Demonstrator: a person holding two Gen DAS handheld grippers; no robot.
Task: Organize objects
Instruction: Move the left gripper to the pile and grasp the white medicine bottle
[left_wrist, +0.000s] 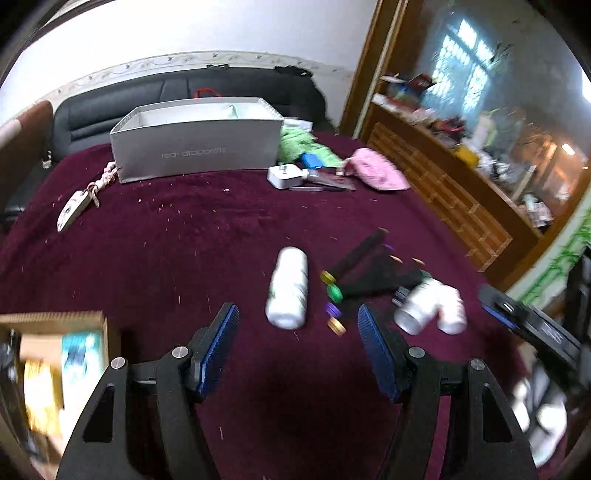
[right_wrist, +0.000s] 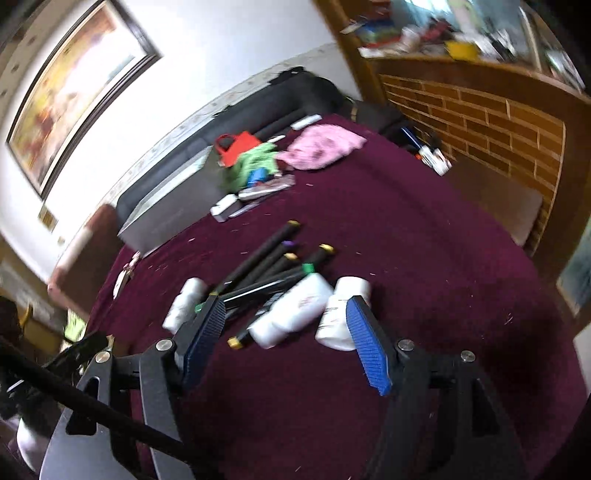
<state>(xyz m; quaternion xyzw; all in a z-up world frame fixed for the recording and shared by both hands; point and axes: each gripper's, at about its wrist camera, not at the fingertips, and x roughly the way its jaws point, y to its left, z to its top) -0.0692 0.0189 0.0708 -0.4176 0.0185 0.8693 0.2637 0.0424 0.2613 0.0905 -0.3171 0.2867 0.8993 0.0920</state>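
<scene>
On a maroon cloth (left_wrist: 184, 258) lie a white bottle (left_wrist: 288, 284), two more white bottles (left_wrist: 428, 306) and several black markers with coloured caps (left_wrist: 369, 266). My left gripper (left_wrist: 297, 308) is open above the cloth, and the single bottle lies just beyond its fingertips. My right gripper (right_wrist: 286, 299) is open too, with nothing between its pads. In the right wrist view the pair of bottles (right_wrist: 295, 310) and the markers (right_wrist: 266, 266) lie just past its fingertips. An open grey box (left_wrist: 199, 147) stands at the far side.
Right of the grey box lie a green cloth (left_wrist: 306, 144), a pink cloth (left_wrist: 376, 170) and a white charger (left_wrist: 284, 177). A key fob on a braided cord (left_wrist: 74, 208) lies at the left. A cardboard box (left_wrist: 55, 332) sits near left. A brick-patterned wooden counter (right_wrist: 480, 122) borders the right.
</scene>
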